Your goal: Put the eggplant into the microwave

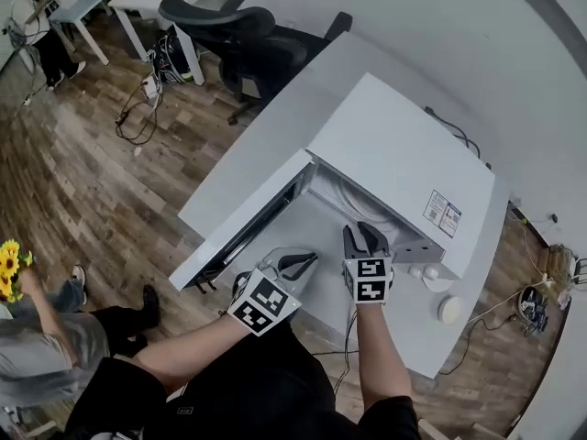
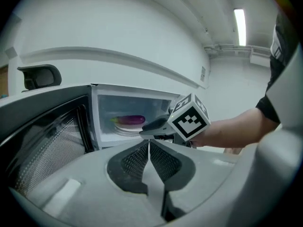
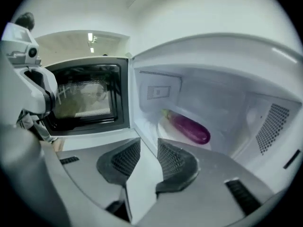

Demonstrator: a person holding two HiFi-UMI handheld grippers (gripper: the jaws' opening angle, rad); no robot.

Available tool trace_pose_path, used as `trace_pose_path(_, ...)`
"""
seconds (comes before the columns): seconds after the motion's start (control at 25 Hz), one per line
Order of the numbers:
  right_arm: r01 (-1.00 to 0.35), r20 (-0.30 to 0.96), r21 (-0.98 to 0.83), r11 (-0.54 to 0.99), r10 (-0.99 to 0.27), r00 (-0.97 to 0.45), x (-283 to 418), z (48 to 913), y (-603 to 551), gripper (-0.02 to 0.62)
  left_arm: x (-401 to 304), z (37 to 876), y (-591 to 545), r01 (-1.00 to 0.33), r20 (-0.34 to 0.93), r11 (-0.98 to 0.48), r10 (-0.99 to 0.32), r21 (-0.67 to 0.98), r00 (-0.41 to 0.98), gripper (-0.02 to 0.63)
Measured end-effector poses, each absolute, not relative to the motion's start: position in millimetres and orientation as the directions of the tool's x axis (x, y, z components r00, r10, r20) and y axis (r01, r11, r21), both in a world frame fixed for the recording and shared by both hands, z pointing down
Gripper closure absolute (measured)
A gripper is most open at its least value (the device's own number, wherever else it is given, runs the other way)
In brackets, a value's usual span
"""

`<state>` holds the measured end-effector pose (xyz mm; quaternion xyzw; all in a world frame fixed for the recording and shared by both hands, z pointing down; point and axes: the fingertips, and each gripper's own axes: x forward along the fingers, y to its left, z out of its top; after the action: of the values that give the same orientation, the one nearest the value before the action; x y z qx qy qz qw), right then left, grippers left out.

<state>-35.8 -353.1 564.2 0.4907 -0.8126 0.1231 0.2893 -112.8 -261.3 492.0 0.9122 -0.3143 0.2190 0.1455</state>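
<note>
Closest in, the right gripper (image 3: 144, 150) shows its two jaws standing apart with nothing between them. Just beyond their tips the purple eggplant (image 3: 189, 128) lies on its side on the turntable plate (image 3: 163, 132) inside the white microwave (image 1: 394, 154), with its green stem end toward the hinge side. It touches neither gripper. The left gripper (image 2: 149, 145) has its pads pressed together and carries nothing. In the head view it hangs beside the right one, in front of the cavity, with the open door (image 3: 87, 98) swung out to its left.

By my reading the placing step is done: the eggplant rests wholly inside and the right jaws are off it. What remains is to draw the right gripper back from the mouth of the cavity without brushing the plate or the eggplant.

Shutting the door would be a sensible finish (the task sentence does not ask for it). The left gripper is the nearer one, and it would need to get round to the door's outer face and push only once both grippers are clear of its swing.
</note>
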Motion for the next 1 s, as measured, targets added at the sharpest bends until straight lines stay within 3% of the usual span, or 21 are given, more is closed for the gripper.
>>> trace_pose_path(0.2,-0.873,0.548,-0.056,0.484,-0.716,-0.432,-55,533,-316,0.476,-118,466,-230,-0.643,0.447,-0.732,-0.509,0.224,0.735,0.587)
trace_pose_path(0.8,-0.801,0.414,-0.239,0.549,-0.689,-0.595,-126,446,-229,0.479,-205,406,-175,-0.688,0.369,-0.699,-0.597,0.196,0.712,0.586)
trace_pose_path(1.0,-0.737,0.351,-0.321,0.595,-0.648,-0.676,-147,420,-210,0.511,-222,392,-163,-0.726,0.361,-0.661,-0.64,0.192,0.678,0.586)
